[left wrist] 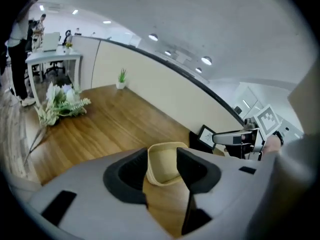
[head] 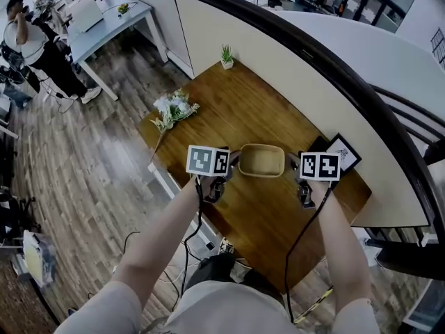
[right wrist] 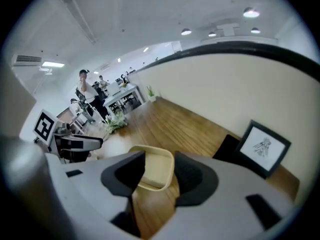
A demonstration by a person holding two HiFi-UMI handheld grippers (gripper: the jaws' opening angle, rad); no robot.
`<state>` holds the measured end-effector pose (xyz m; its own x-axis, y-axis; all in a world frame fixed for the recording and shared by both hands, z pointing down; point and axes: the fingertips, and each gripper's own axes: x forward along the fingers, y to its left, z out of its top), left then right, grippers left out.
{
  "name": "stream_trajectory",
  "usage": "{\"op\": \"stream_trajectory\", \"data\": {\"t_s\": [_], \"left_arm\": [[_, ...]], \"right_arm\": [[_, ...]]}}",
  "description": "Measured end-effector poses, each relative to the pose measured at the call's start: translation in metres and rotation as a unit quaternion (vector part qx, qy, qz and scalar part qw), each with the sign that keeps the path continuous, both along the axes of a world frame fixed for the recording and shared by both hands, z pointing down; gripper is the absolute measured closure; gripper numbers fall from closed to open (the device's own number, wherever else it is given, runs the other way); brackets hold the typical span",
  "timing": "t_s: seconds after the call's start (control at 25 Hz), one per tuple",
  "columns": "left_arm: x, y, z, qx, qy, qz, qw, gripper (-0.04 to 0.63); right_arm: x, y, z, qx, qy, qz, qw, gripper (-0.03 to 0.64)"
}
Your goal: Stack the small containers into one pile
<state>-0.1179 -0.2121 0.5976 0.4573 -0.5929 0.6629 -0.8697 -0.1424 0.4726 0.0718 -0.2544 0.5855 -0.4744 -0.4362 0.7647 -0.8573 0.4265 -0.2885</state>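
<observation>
One beige open-topped container (head: 261, 161) sits on the wooden table (head: 236, 110), directly between my two grippers. My left gripper (head: 231, 163) faces its left end. In the left gripper view the container (left wrist: 161, 173) shows in the gap between the dark pads (left wrist: 131, 171) of the left gripper (left wrist: 162, 159), and no pad visibly presses on it. My right gripper (head: 293, 164) faces the other end. There the container (right wrist: 159, 178) likewise fills the gap of the right gripper (right wrist: 158, 165), jaws apart. I see no other containers.
Artificial flowers (head: 174, 108) lie at the table's left edge. A small potted plant (head: 227, 56) stands at the far corner and a framed picture (head: 341, 152) leans at the right. A curved partition (head: 292, 54) backs the table. A person (head: 31, 44) stands far left.
</observation>
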Motion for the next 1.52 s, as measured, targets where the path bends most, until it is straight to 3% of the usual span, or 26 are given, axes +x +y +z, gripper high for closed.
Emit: {"op": "stream_trajectory", "data": {"t_s": [0.2,0.32,0.44,0.64,0.84,1.08,1.28,1.52], "left_arm": [[0.002,-0.002,-0.079,0.082,-0.004,-0.014,0.9965,0.446],[0.005,0.004,-0.127,0.138,-0.034,-0.002,0.9898,0.457],[0.012,0.016,-0.181,0.190,-0.033,-0.002,0.9813,0.469],[0.023,0.040,-0.265,0.277,-0.038,0.000,0.9602,0.485],[0.033,0.072,-0.327,0.356,-0.074,0.016,0.9314,0.508],[0.050,0.114,-0.356,0.398,-0.092,0.042,0.9120,0.517],[0.051,0.135,-0.354,0.415,-0.160,0.043,0.8945,0.552],[0.062,0.163,-0.348,0.428,-0.156,0.046,0.8889,0.552]], "right_arm": [[0.002,0.019,-0.079,0.080,-0.033,-0.023,0.996,0.447],[0.005,0.034,-0.130,0.132,-0.049,-0.037,0.989,0.457],[0.009,0.051,-0.187,0.187,-0.069,-0.047,0.979,0.469],[0.025,0.080,-0.273,0.276,-0.091,-0.046,0.956,0.486],[0.045,0.112,-0.334,0.350,-0.100,-0.032,0.931,0.505],[0.069,0.158,-0.372,0.415,-0.096,-0.008,0.905,0.541],[0.084,0.186,-0.382,0.438,-0.088,-0.003,0.895,0.563],[0.101,0.211,-0.380,0.444,-0.084,0.007,0.892,0.591]]}}
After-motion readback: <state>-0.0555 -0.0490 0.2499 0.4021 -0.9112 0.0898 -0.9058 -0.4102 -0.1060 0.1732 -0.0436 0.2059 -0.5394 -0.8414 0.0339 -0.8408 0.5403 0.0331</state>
